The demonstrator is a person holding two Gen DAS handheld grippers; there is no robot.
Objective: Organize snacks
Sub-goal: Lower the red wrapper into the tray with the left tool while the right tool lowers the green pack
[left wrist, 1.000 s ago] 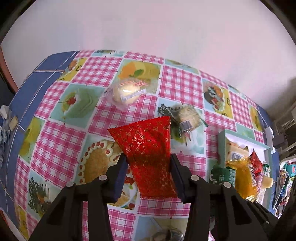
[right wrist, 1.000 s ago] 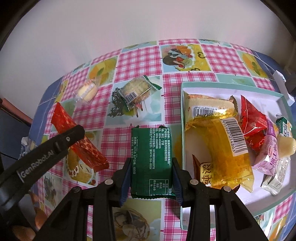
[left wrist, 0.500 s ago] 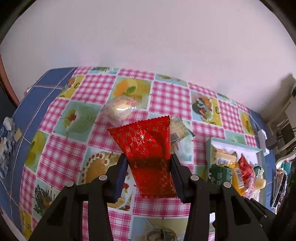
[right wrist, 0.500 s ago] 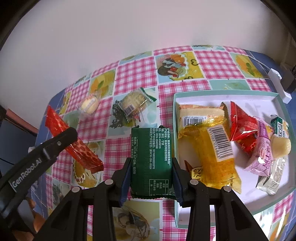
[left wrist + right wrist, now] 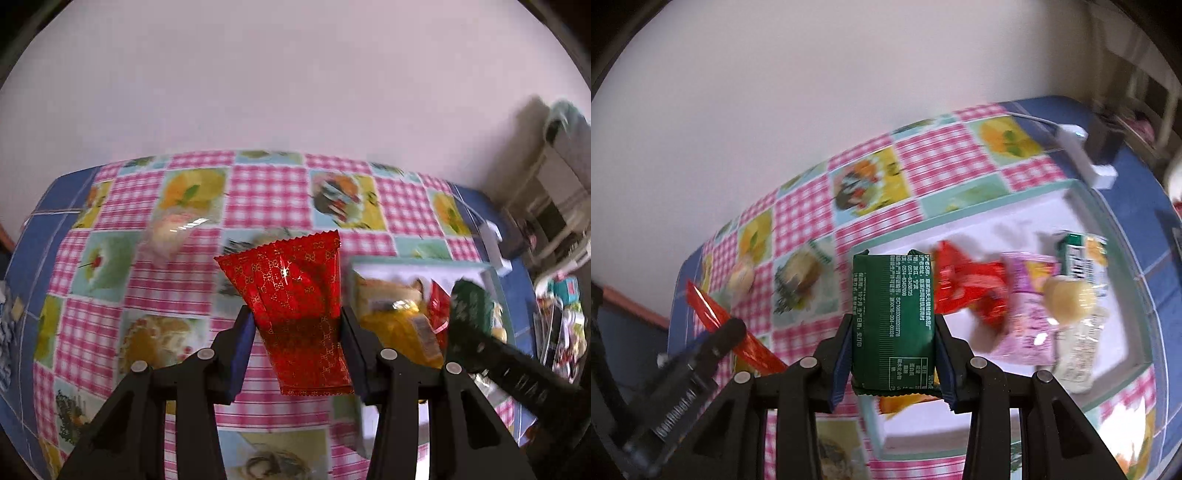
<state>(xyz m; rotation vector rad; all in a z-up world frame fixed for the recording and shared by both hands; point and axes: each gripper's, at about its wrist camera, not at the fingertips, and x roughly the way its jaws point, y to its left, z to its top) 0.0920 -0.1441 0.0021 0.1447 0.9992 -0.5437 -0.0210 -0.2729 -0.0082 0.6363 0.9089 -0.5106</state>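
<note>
Both hands are loaded right now. The left hand-held gripper (image 5: 297, 325) is clamped on a shiny red packet (image 5: 295, 295) with a small gold pattern, and the right hand-held gripper (image 5: 894, 332) is clamped on a dark green packet (image 5: 892, 317), held over the near-left edge of the white tray (image 5: 1004, 218). From the left camera the tray sits at about 3 o'clock on the bench (image 5: 266, 192).

What could go wrong: both packets are slick film held only at the lower end, so either could slide out. The two grippers are also close together, so they could knock each other over the tray.

Writing: the green packet has a white nutrition table and Chinese print, too blurred to read properly.
</note>
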